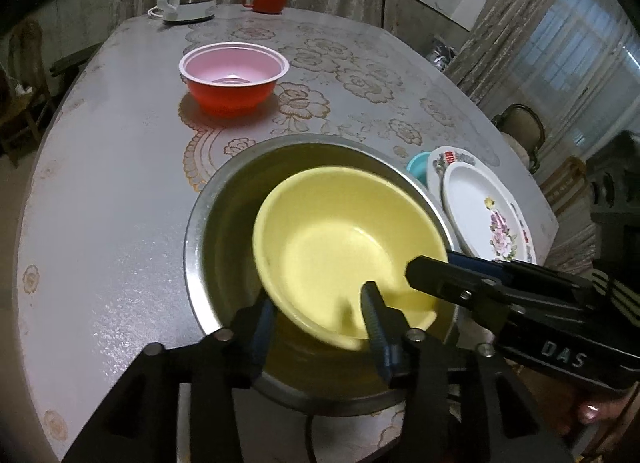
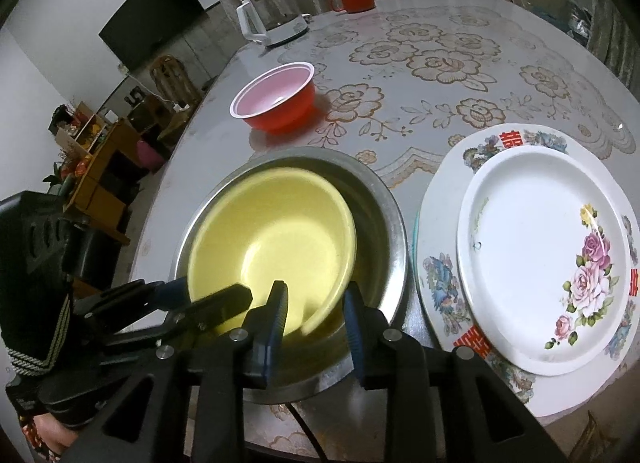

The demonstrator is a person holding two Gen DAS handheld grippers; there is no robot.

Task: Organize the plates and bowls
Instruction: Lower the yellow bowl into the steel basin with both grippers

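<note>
Straddling the near rim of a yellow bowl [image 1: 344, 247] with left tongs [image 1: 320, 315] spread; right tongs [image 2: 316, 315] spread alongside, over a steel basin [image 2: 384, 215] on the tabletop [image 1: 112, 191], beside stacked plates [image 2: 540, 263].

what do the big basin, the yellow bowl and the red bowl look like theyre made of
Big basin: metal, likely stainless steel; grey reflective rim and wall.
Yellow bowl: probably plastic or melamine; smooth, opaque, soft sheen.
Red bowl: thin disposable-looking plastic; thin rolled rim, pale pink inside.
</note>
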